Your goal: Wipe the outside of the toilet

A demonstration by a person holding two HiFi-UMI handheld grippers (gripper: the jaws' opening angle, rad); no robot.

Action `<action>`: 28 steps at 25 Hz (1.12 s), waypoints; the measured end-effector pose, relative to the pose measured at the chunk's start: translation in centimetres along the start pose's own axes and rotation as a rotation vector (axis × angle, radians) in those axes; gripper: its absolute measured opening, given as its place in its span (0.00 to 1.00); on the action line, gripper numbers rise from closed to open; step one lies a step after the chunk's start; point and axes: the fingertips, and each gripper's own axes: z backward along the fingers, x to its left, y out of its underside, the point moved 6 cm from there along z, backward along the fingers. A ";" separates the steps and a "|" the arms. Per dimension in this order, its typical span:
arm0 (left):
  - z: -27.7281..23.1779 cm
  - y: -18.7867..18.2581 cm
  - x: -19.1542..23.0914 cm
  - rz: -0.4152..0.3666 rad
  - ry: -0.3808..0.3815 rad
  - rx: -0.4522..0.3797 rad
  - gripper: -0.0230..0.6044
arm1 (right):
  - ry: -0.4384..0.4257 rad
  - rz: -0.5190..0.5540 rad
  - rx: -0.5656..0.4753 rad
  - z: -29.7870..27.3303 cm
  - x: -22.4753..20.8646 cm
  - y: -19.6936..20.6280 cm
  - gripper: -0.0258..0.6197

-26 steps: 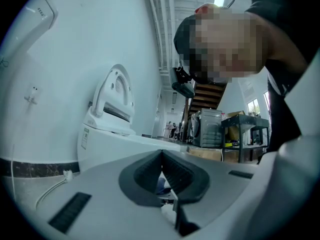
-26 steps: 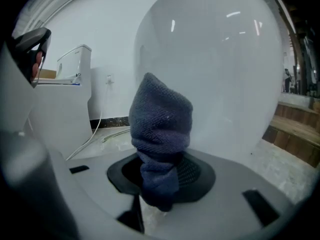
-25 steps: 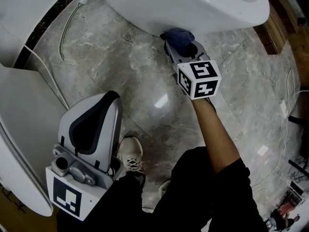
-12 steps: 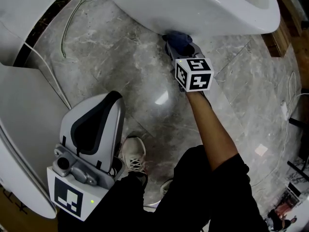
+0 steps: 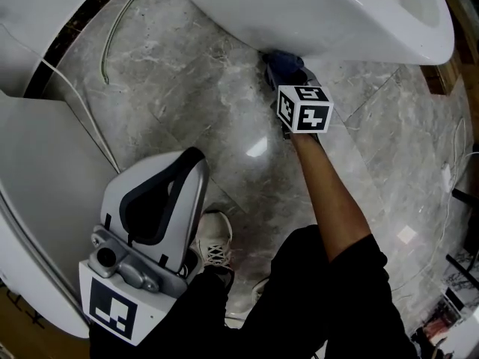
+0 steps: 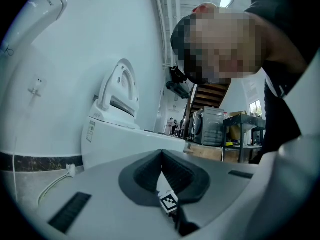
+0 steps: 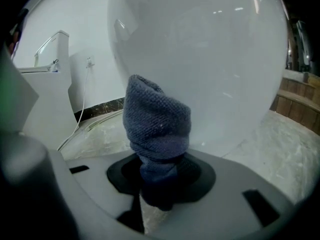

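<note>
The white toilet bowl [image 5: 337,13] fills the top of the head view, and its round outer wall [image 7: 210,59] looms close in the right gripper view. A dark blue cloth [image 5: 283,60] is pressed against the bowl's underside. My right gripper [image 5: 290,81], marker cube facing up, is shut on the blue cloth [image 7: 157,129], which stands bunched up from the jaws. At lower left, my left gripper [image 5: 193,159] hangs over the floor, shut and holding nothing. In the left gripper view its jaws [image 6: 161,156] meet in a closed seam.
Grey marble floor [image 5: 187,103] lies under the bowl. A thin white cable [image 5: 105,58] runs across it at upper left. A large white fixture [image 5: 45,170] lines the left edge. My shoe [image 5: 213,249] stands near the left gripper. Wooden boards [image 5: 449,73] border the right.
The right gripper and cloth slid a little along the bowl's underside, away from its front end. The left gripper has hardly moved.
</note>
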 end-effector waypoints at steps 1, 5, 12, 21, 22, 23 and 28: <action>0.0 0.1 0.1 0.000 0.000 0.003 0.05 | 0.002 0.002 0.000 -0.1 -0.1 0.1 0.23; -0.1 0.3 0.1 -0.001 -0.007 0.011 0.05 | -0.002 0.002 0.007 -0.5 0.0 0.2 0.23; -0.3 -0.2 -1.2 -0.025 0.010 0.004 0.05 | -0.036 0.035 0.021 0.7 0.3 0.2 0.23; 0.3 -1.5 -3.8 -0.061 0.007 -0.033 0.05 | -0.120 0.130 -0.087 6.3 2.8 -3.2 0.23; 0.4 -1.7 -4.2 -0.067 0.008 -0.035 0.05 | -0.133 0.134 -0.109 7.1 3.3 -3.9 0.23; 0.5 -1.8 -4.6 -0.072 0.008 -0.037 0.05 | -0.148 0.138 -0.130 7.9 3.7 -4.7 0.23; 1.0 -2.4 -6.4 -0.102 0.006 -0.051 0.05 | -0.217 0.143 -0.247 12.2 5.4 -8.5 0.23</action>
